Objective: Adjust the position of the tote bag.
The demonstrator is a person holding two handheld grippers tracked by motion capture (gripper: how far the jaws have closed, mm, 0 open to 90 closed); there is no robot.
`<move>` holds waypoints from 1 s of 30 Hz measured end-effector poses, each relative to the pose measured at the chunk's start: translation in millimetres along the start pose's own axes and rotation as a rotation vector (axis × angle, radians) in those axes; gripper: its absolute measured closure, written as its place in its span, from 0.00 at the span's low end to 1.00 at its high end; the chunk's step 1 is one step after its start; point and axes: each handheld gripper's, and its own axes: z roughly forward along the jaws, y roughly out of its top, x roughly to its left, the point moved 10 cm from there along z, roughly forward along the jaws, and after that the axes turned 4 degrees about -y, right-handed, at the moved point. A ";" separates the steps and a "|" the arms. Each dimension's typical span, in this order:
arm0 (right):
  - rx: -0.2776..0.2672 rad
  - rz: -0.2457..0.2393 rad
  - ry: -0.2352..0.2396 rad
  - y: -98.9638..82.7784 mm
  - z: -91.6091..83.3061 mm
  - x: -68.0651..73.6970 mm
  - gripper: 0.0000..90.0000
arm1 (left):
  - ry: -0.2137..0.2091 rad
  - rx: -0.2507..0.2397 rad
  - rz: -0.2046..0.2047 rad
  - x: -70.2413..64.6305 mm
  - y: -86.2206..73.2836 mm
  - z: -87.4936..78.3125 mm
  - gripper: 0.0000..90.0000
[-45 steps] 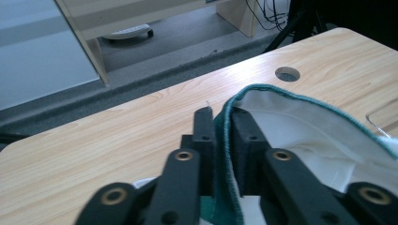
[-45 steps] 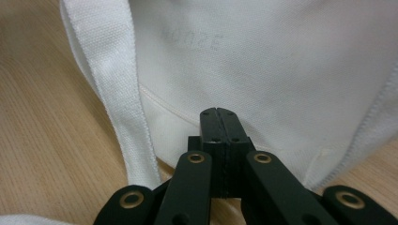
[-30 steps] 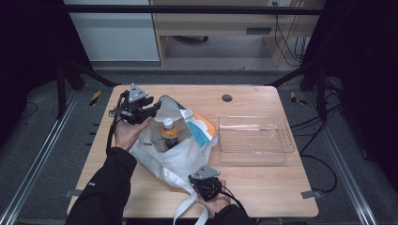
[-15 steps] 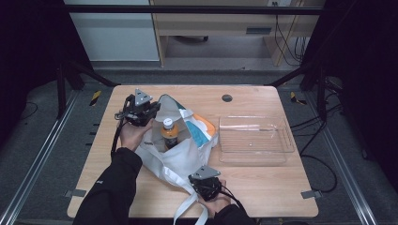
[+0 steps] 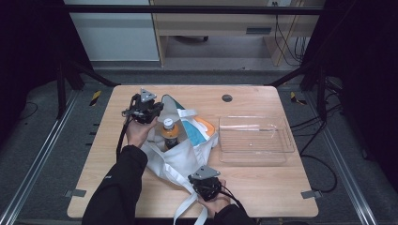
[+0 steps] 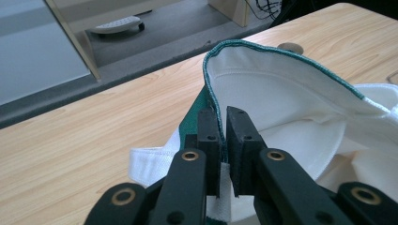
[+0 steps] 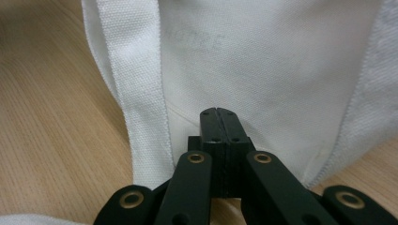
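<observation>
A white tote bag (image 5: 180, 157) with a green-trimmed rim (image 6: 263, 49) lies open in the middle of the table. Inside it stands a bottle (image 5: 169, 132) of orange drink with a white cap, beside an orange and teal packet (image 5: 202, 127). My left gripper (image 5: 155, 108) is at the bag's far left rim. In the left gripper view, it (image 6: 223, 115) is shut on that green rim. My right gripper (image 5: 202, 182) sits at the bag's near edge. Its jaws (image 7: 219, 112) are together against the white cloth, and whether any cloth is pinched between them is unclear.
A clear plastic tray (image 5: 256, 139) stands to the right of the bag. A white strap (image 5: 187, 212) trails over the table's front edge, and another strap (image 7: 141, 93) lies beside my right jaws. A small round hole (image 5: 227, 98) marks the far side of the tabletop.
My left gripper has sunk a little toward the bag and its jaws have come together on the green rim. The right gripper has stayed where it was.
</observation>
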 end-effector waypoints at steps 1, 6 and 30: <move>0.000 -0.001 0.000 0.0 0.0 0.1 1.00 | 0.003 0.005 -0.004 0.9 -1.4 2.2 0.94; 0.000 0.001 0.001 0.2 0.2 0.4 1.00 | 0.002 0.023 -0.023 3.4 -8.7 11.4 0.94; 0.001 0.009 0.010 0.2 0.3 0.8 1.00 | -0.047 0.052 -0.073 9.3 -32.7 15.9 0.81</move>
